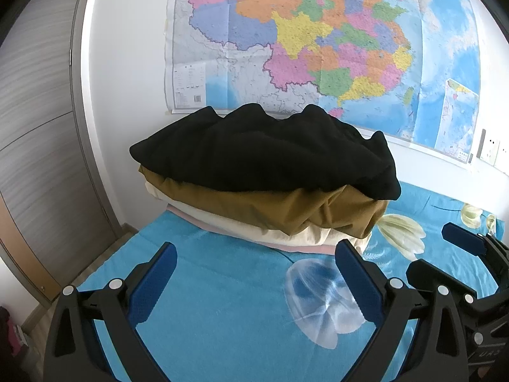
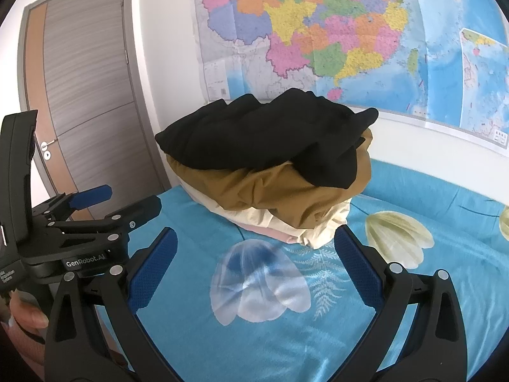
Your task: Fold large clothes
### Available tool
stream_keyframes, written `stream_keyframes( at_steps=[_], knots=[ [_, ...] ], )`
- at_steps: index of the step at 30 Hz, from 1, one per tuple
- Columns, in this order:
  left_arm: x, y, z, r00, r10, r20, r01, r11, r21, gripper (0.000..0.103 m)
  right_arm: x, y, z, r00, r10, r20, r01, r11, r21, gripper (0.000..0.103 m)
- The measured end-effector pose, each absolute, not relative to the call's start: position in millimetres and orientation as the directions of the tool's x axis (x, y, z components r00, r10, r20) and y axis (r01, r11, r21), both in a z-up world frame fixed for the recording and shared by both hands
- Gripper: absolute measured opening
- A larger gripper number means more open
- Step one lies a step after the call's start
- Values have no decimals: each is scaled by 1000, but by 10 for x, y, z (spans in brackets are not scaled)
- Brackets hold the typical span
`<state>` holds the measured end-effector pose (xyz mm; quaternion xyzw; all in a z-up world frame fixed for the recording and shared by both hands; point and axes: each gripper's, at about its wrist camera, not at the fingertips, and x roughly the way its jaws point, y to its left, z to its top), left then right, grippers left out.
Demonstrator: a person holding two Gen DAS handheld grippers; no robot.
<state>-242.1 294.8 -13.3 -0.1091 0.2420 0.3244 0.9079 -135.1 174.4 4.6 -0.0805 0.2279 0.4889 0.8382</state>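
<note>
Stack of folded clothes (image 1: 267,191) lying on the bed (image 1: 222,286), at about 12 o'clock from both grippers and close against the wall. The stack comprises, from top to bottom, a black garment (image 1: 264,156), a brown garment (image 1: 286,210), a cream garment (image 1: 254,227) and a thin pink edge (image 1: 305,249) at the base. The bed carries a blue sheet printed with pale flowers. Left gripper (image 1: 256,267): jaws wide apart, holding nothing, poised above the sheet just short of the stack. Right gripper (image 2: 254,254): jaws likewise spread and empty, near the stack's front edge. In the left wrist view the right gripper appears at 3 o'clock; in the right wrist view the left gripper appears at 9 o'clock, with part of a hand (image 2: 27,315) beneath it. A coloured map (image 1: 318,41) hangs on the wall behind the stack, and a grey door (image 2: 92,95) stands at 10 o'clock.
</note>
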Motion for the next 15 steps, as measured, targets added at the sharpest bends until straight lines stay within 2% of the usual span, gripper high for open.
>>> stream_keyframes(
  at_steps=[7,15],
  knots=[
    [-2428,2881,-127,693,539,-479,-628,778,-34,96,-1362,1715,21,419,782,-461,-854,512,92,97],
    [-2375,2925,-205,689,491,-532,-617,784,-75,96,-1336,1651,-16,424,775,-470,-845,525,103,97]
  ],
)
